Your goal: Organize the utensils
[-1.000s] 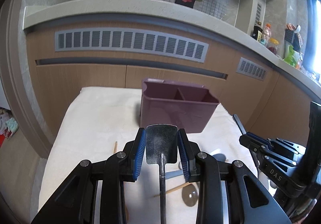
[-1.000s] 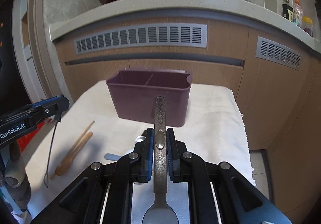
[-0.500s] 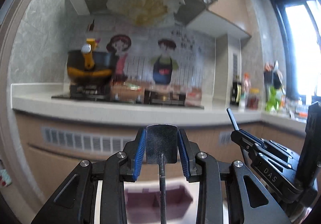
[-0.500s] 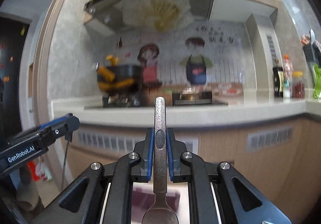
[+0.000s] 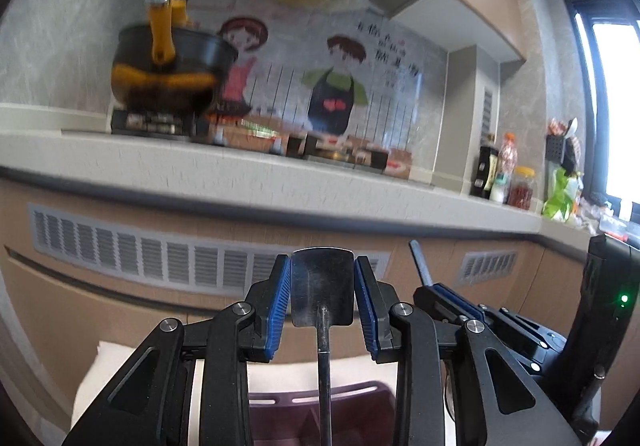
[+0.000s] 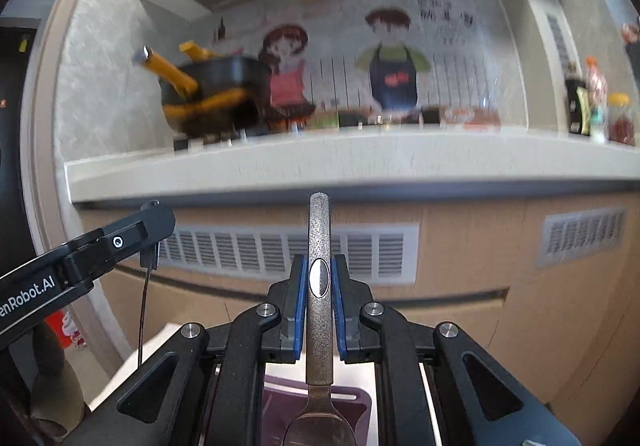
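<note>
Spatula (image 5: pixel 322 288): flat metal end up between my left gripper (image 5: pixel 322 302)'s blue pads, thin stem hanging down over the caddy (image 5: pixel 316 410); the pads sit just beside its edges, and I cannot tell whether they press it.

Spoon (image 6: pixel 319 286): clamped at mid-handle by my right gripper (image 6: pixel 319 298), handle up, bowl down over the caddy's open top.

Caddy: purple, on the white cloth (image 5: pixel 94 378) below both grippers.

Beyond: counter (image 6: pixel 360 154), black pot (image 5: pixel 168 66) at its left end, bottles (image 5: pixel 500 174) at its right end.
</note>
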Demonstrator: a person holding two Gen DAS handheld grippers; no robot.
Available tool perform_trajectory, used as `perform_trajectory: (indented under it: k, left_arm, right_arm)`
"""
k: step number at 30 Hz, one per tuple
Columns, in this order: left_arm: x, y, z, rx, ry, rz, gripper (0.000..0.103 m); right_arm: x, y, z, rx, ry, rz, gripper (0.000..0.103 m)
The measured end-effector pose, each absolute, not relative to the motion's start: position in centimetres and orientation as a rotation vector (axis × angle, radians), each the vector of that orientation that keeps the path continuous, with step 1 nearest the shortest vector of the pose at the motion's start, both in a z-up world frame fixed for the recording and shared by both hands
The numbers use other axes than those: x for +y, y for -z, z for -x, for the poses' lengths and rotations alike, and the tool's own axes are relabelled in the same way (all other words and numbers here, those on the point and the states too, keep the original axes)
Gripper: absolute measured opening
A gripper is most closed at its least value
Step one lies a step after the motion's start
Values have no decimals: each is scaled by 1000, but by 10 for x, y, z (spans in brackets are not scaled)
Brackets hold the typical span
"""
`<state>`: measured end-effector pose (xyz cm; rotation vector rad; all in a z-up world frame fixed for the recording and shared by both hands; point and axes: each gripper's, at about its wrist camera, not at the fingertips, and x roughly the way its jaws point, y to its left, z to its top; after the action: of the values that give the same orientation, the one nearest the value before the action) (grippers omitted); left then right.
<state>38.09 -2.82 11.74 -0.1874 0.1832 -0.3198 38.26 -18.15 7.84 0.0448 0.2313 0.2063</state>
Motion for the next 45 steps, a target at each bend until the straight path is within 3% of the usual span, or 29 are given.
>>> perform_trajectory:
  k: [12,14,16,18,20,23,25,27,34,45]
  left_arm:
    - [-24,-52,-436,344,293,221,33]
    - [-23,-46,-438,369,298,223,35]
    - [-22,-41,-437,394,298,229,43]
    - [-19,-40,-434,405,297,239,52]
    - [-18,-43,-426,410,296,236,52]
    - [-17,-48,-409,435,266,208,54]
    - [-14,-49,-397,462,258,200,58]
    - [-9,-47,-381,491,241,188,62]
    - [8,-27,-321,568,168,148,69]
    - [45,34,-244,742,77,125,73]
  right_arm:
    - [-168,-24,-423,288,-221,-13,12]
    - [-171,-18,-422,310,-255,-15,18]
    - [-173,-15,-419,335,-264,-17,31]
    - [-178,-14,-408,347,-250,-9,32]
    - [-183,-13,-396,352,-244,-3,33]
    - [-191,-12,-372,377,-217,11,43]
    - [-194,-8,-354,392,-202,33,56]
    - [-194,-3,-333,410,-190,62,63]
    - [-183,18,-283,496,-192,108,79]
    - [-151,64,-253,654,-381,239,79]
